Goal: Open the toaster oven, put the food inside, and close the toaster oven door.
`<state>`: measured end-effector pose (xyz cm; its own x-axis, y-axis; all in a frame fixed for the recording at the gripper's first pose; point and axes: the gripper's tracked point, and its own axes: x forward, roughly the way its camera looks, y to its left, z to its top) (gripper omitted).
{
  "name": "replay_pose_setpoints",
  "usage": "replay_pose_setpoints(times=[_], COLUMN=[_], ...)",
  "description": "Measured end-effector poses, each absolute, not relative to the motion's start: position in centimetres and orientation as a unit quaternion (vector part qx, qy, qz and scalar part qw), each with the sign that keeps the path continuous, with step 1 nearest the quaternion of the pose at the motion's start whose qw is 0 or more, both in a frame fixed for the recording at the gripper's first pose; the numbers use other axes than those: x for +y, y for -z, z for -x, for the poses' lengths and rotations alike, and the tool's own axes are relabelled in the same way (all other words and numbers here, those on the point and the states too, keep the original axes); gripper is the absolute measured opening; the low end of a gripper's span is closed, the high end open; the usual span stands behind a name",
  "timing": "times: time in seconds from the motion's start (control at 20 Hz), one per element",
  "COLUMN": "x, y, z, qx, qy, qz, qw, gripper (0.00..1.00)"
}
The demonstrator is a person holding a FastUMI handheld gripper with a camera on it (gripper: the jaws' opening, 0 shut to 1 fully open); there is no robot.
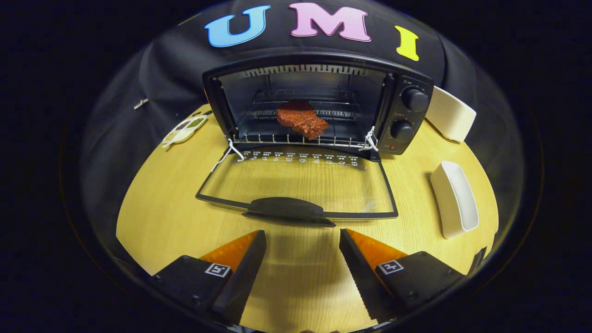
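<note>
Toaster oven (319, 106) door (296, 185) flat open toward gripper (303, 240), food (301, 120) lying crosswise on rack, gripper fingers spread, empty

Setting was a staged recording booth dressed as a kitchen: black cloth wall (152, 74) behind a pale wood-grain surface (300, 273) carrying a black toaster oven (407, 115), two white rectangular ceramic dishes (455, 201), and a small white divided condiment dish (184, 129).
</note>
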<state>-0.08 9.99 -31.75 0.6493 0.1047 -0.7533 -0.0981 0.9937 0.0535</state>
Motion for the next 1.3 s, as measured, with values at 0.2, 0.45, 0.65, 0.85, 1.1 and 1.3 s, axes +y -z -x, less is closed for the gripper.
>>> replay_pose_setpoints(times=[0.2,0.45,0.65,0.85,1.1,1.3], x=[10.0,10.1,10.2,10.2,10.3,10.2], y=[32.7,32.3,30.8,27.3,23.5,21.8], z=[-1.1,-1.8,-1.6,-2.1,-5.0,-6.2], qx=[0.407,0.389,0.38,0.348,0.313,0.298], qy=[-0.054,-0.064,-0.073,-0.087,-0.103,-0.107], qz=[0.013,0.026,0.017,0.006,-0.003,-0.025], qw=[0.912,0.919,0.922,0.933,0.944,0.948], gripper=[0.99,0.99,0.99,0.99,0.99,0.99])
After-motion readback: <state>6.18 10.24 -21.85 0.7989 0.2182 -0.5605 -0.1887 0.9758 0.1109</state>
